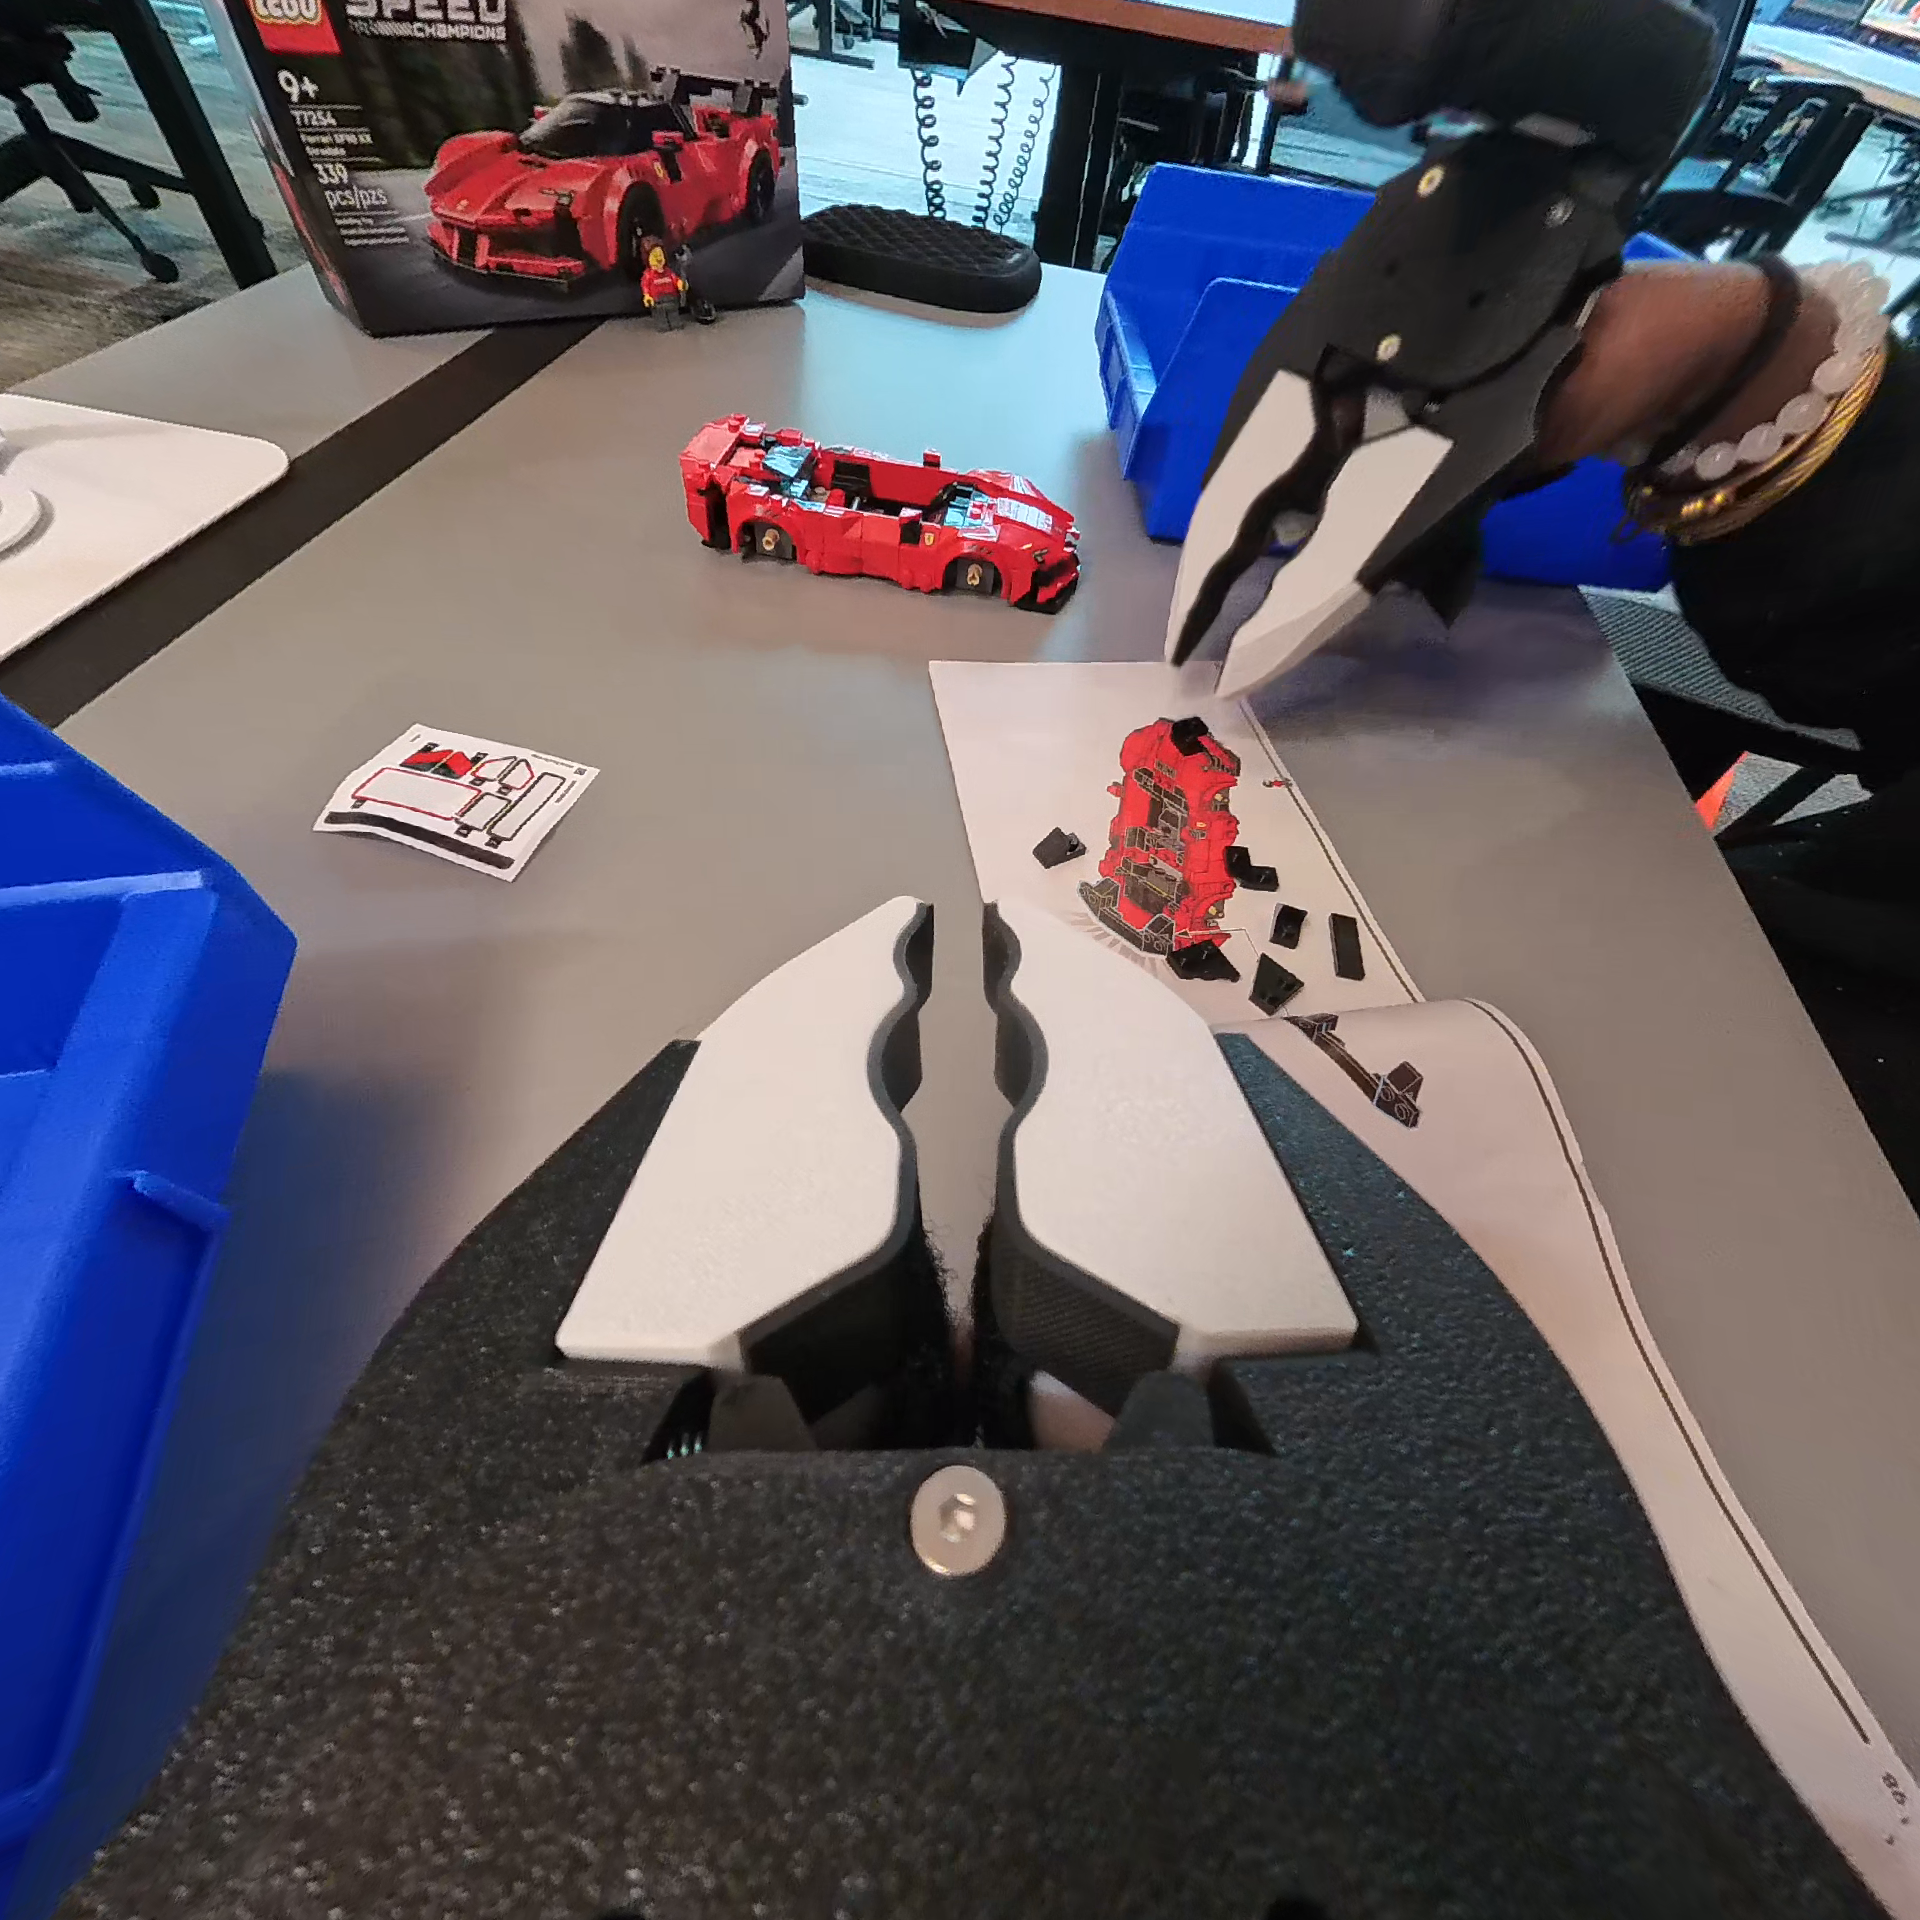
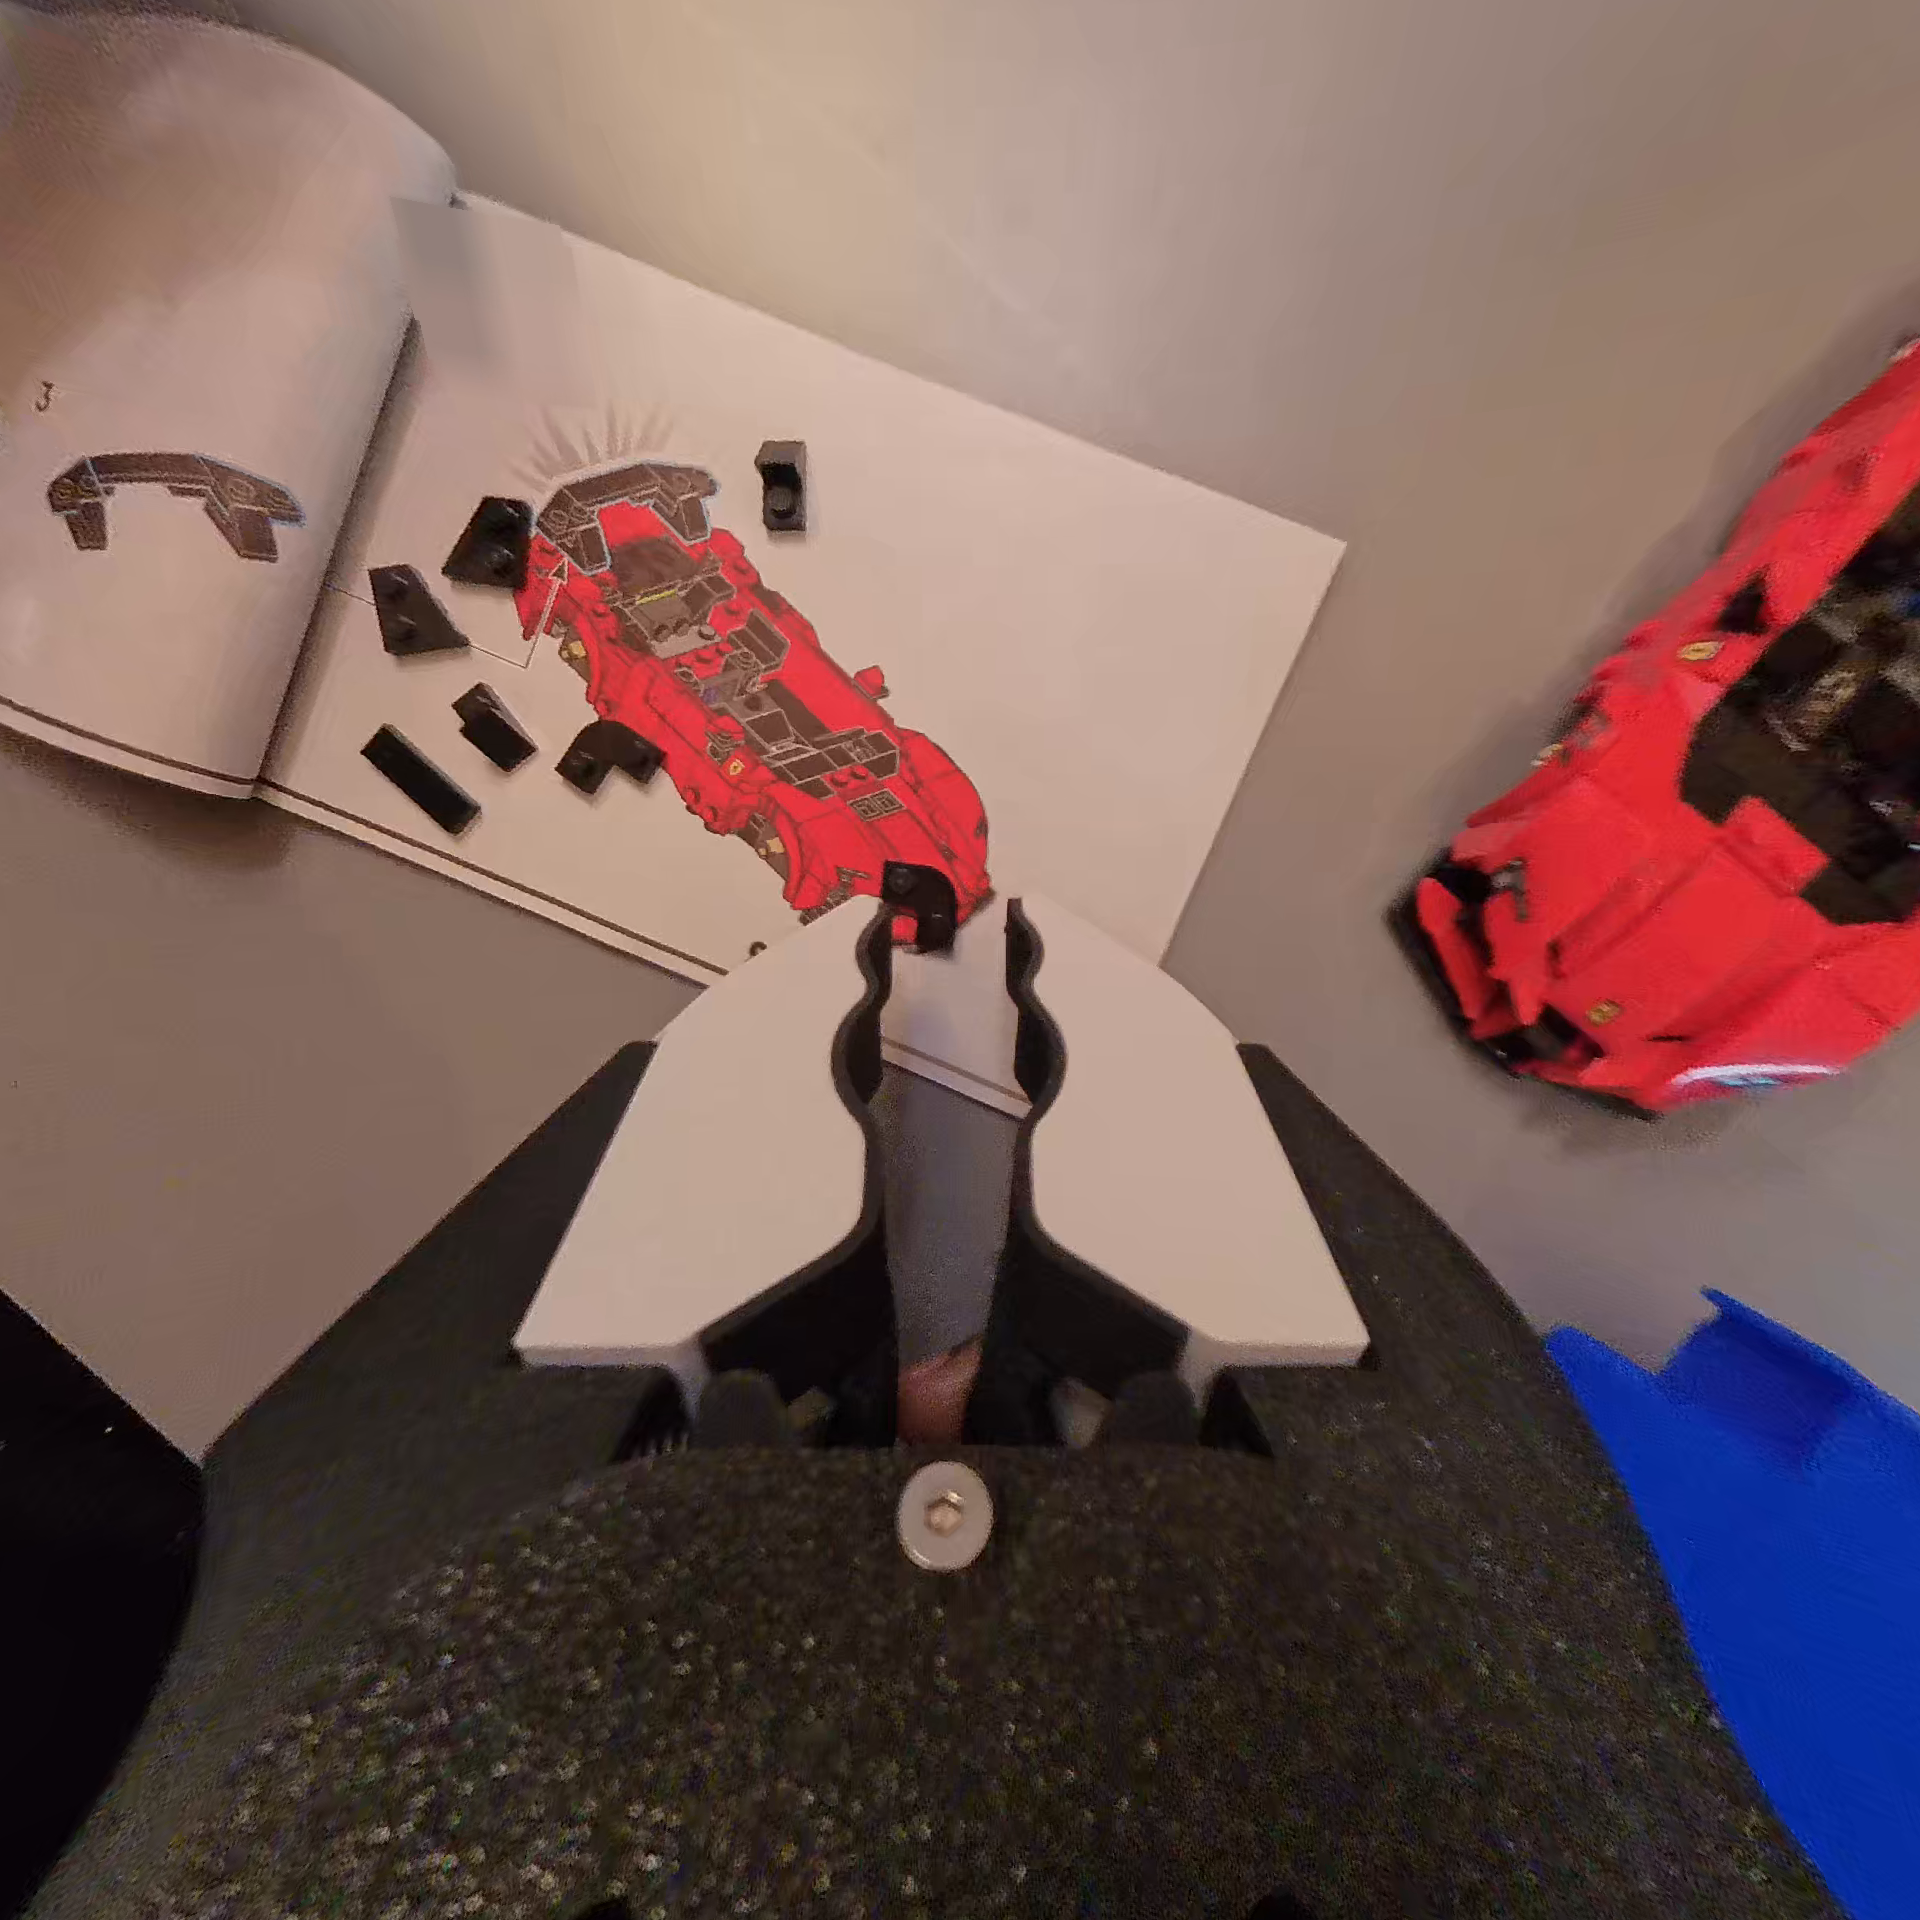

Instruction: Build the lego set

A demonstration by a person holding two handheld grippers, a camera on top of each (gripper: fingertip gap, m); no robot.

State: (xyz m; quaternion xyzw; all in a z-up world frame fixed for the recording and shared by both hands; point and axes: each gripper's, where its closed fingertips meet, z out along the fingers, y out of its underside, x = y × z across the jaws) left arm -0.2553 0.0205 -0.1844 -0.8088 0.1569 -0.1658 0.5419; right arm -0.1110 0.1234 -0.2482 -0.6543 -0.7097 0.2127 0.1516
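Bricks of black plastic lie scattered on the open instruction booklet (image 2: 1039,644), and the right gripper (image 2: 940,914) hangs just above one of them: a small curved black piece (image 2: 920,902) at the nose of the printed car. Its jaws stand parted around the piece, the left fingertip touching or nearly touching it, with nothing clamped yet. In the left wrist view the same gripper (image 1: 1205,675) points down at the page's far edge, at about one o'clock from the left gripper (image 1: 958,914), which hovers over the grey table (image 1: 644,665) with its jaws nearly together and a narrow gap showing; it carries nothing.

Six more loose black pieces (image 2: 416,608) sit toward ten o'clock of the right gripper's tips, near the booklet's fold. The half-built red car (image 1: 878,514) rests on the table at roughly twelve o'clock from the left gripper, well apart from the booklet, without wheels. A sticker sheet (image 1: 457,800) lies at ten o'clock, and blue bins (image 1: 125,1039) flank the work area.

The curved piece looks light, stiff and smooth, so it would likely skid on the glossy paper or pop out if pinched on its rounded back. Its flat side faces seem the better hold, squeezed gently at the very fingertips. The car seems fragile where bricks are only lightly pressed; the solid lower body amidships seems the place to steady it.
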